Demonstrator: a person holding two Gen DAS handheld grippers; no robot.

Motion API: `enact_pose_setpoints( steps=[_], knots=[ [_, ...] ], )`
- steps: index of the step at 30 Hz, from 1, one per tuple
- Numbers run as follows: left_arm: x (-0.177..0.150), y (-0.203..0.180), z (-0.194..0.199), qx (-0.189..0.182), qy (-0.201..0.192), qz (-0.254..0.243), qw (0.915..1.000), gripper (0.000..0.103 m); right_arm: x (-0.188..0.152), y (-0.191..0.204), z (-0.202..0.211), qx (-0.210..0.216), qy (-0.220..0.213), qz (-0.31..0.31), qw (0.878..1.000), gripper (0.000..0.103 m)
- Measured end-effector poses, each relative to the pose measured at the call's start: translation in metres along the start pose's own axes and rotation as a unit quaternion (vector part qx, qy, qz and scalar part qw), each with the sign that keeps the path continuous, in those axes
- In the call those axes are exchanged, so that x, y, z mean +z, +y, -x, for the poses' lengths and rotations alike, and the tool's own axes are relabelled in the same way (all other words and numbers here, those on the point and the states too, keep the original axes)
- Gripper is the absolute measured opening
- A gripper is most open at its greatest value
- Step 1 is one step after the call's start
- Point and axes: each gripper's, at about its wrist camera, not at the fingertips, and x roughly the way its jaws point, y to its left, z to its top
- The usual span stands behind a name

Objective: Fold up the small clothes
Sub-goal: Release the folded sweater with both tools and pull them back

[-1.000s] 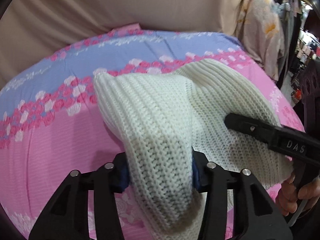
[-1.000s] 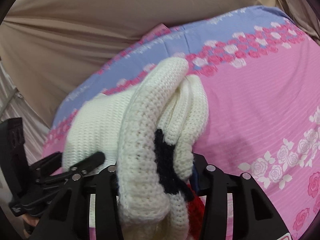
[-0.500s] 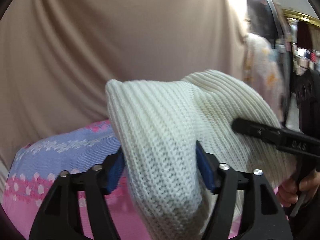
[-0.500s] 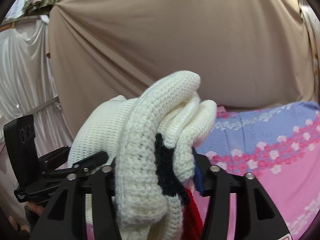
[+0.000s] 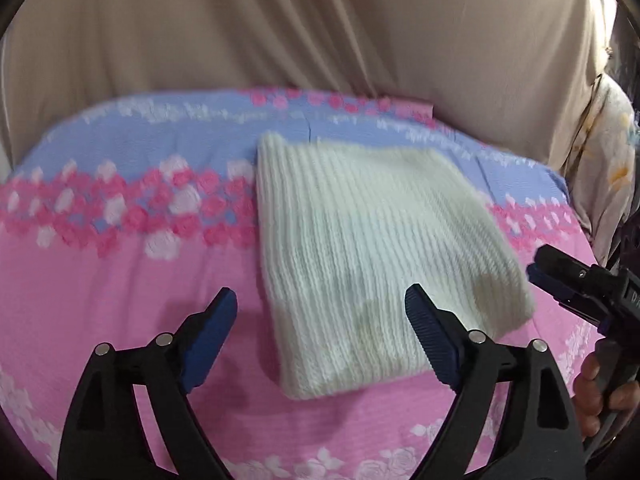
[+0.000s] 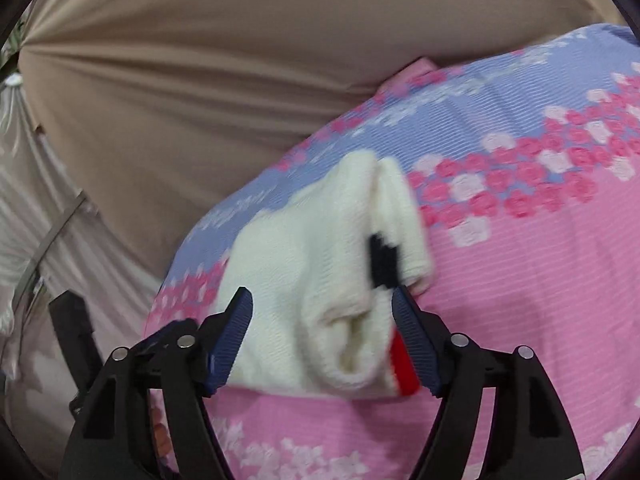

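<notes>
A folded cream knitted garment lies flat on a bed's pink and blue flowered sheet. The left hand-held gripper has just been opening; it gapes wide and empty at the garment's near edge. The right hand-held gripper has also just been opening, its pads straddling a garment corner without pressing it.

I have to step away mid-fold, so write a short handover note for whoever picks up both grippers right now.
Left gripper: open, jaws just opened, holding nothing, hovering over the near edge of the white knit garment.
Right gripper: open, jaws just opened; the garment's folded edge lies between the pads, no longer pinched.
Garment: lying folded on the pink and blue floral bedspread.
Done: this fold is laid down and released.
Left: draw both grippers clear; check it looks neat, refold if needed.
</notes>
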Motion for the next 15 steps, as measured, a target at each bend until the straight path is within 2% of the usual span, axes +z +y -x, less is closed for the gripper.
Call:
enact_pose_setpoints(
  steps=[1,2,3,4,5,6,8,11,12,15],
  knots=[
    [-0.006,-0.001,-0.009,0.011,0.011,-0.003,0.9999,0.073,-0.003,0.006,-0.009,-0.013,0.01,0.014,1.0,0.073],
    [-0.012,0.0,-0.017,0.028,0.024,-0.007,0.9993,0.062,-0.007,0.011,-0.02,-0.041,0.017,0.034,0.998,0.062],
    [-0.017,0.002,-0.023,0.042,0.038,-0.008,0.9984,0.058,-0.012,0.013,-0.029,-0.068,0.024,0.053,0.996,0.041],
    [-0.021,0.006,-0.025,0.04,0.048,-0.002,0.998,0.054,-0.015,0.014,-0.035,-0.084,0.037,0.068,0.993,0.012],
    [-0.023,0.01,-0.024,0.036,0.052,0.002,0.998,0.054,-0.017,0.014,-0.032,-0.082,0.036,0.066,0.994,0.011],
    [-0.026,0.012,-0.023,0.041,0.054,0.002,0.9977,0.054,-0.017,0.013,-0.022,-0.077,0.017,0.063,0.995,0.011],
    [-0.032,0.013,-0.025,0.045,0.057,-0.001,0.9974,0.054,-0.018,0.011,-0.012,-0.093,0.001,0.076,0.993,0.011],
    [-0.034,0.007,-0.029,0.06,0.052,-0.003,0.9968,0.055,-0.028,-0.016,-0.043,-0.136,0.045,0.069,0.987,0.009],
    [-0.033,0.005,-0.027,0.067,0.049,-0.005,0.9965,0.055,-0.033,-0.017,-0.042,-0.136,0.029,0.078,0.987,0.009],
    [-0.035,-0.004,-0.011,0.083,0.032,-0.014,0.996,0.054,-0.035,0.001,-0.028,-0.153,0.017,0.088,0.984,0.015]
  ],
)
